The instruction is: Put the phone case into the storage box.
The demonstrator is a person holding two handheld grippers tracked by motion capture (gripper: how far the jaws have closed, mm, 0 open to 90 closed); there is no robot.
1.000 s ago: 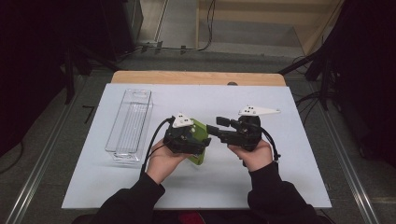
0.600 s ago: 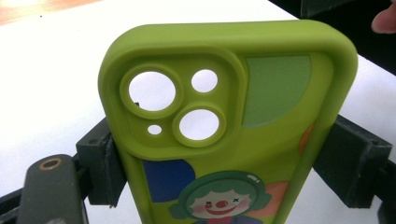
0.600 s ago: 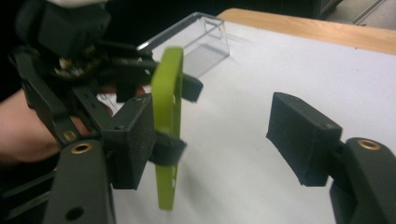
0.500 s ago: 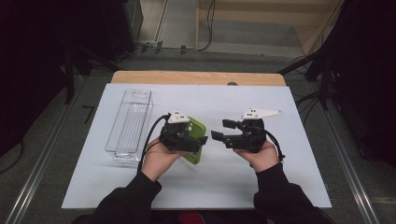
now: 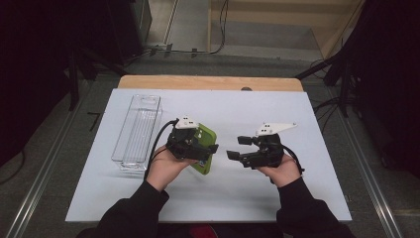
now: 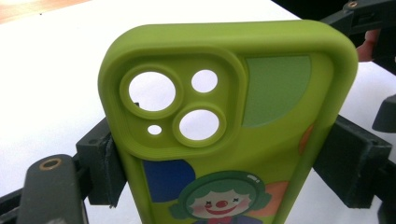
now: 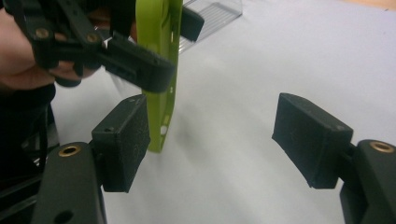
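Note:
A lime green phone case [image 6: 224,116] with camera cut-outs and a clown picture is clamped across its width by my left gripper [image 5: 208,148], which is shut on it. In the high view the phone case [image 5: 207,147] is held just above the white table, tilted. In the right gripper view the phone case [image 7: 161,70] stands edge-on with the left gripper's jaws around it. My right gripper [image 5: 236,148] sits a short way to the right, open, its pads [image 7: 310,137] wide apart with nothing between them.
A clear plastic tray [image 5: 138,130] lies lengthwise on the left of the white table top [image 5: 297,109]. A wooden edge [image 5: 208,82] runs along the far side. Dark floor and metal rails flank the table.
The right gripper has let go and drawn away to the right, opening a gap between the two grippers. The left gripper keeps the phone case, shifted slightly left.

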